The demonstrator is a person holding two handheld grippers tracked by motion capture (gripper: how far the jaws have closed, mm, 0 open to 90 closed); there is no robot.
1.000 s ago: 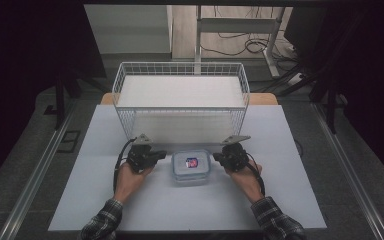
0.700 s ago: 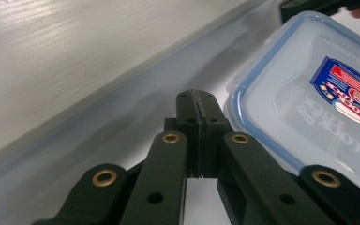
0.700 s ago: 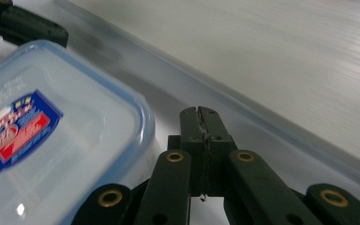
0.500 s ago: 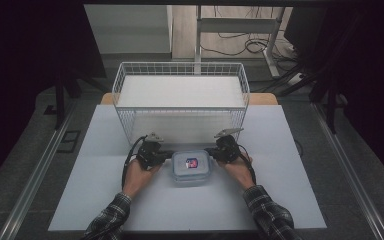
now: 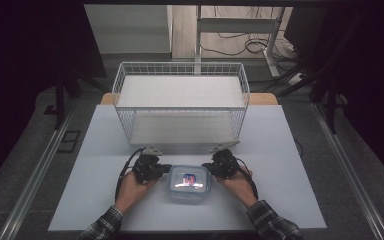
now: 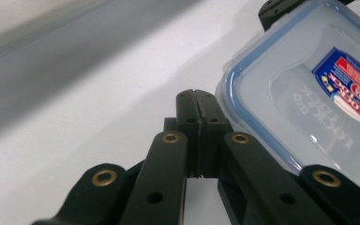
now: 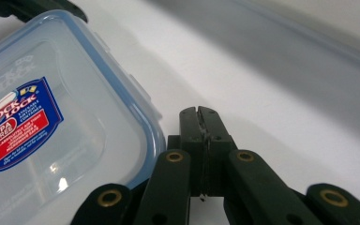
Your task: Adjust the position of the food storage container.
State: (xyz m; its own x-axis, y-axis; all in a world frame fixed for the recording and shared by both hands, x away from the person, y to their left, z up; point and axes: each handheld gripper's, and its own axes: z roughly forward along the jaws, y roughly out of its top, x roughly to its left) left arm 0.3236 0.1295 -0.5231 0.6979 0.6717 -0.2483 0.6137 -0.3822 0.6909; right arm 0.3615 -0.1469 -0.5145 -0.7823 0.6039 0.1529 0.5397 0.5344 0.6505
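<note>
Container (image 5: 188, 182) sits near the bench's (image 5: 300, 200) front edge, flanked by left gripper (image 5: 166, 170) and right gripper (image 5: 208, 167), fingers together, gripping nothing.

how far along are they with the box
Early. Done: the box sits lidded on the table, short of the wire basket. In hand: the left gripper and right gripper, both shut on nothing, flank its sides; contact is unclear. Left: probably lifting or moving it, perhaps toward the basket.
</note>
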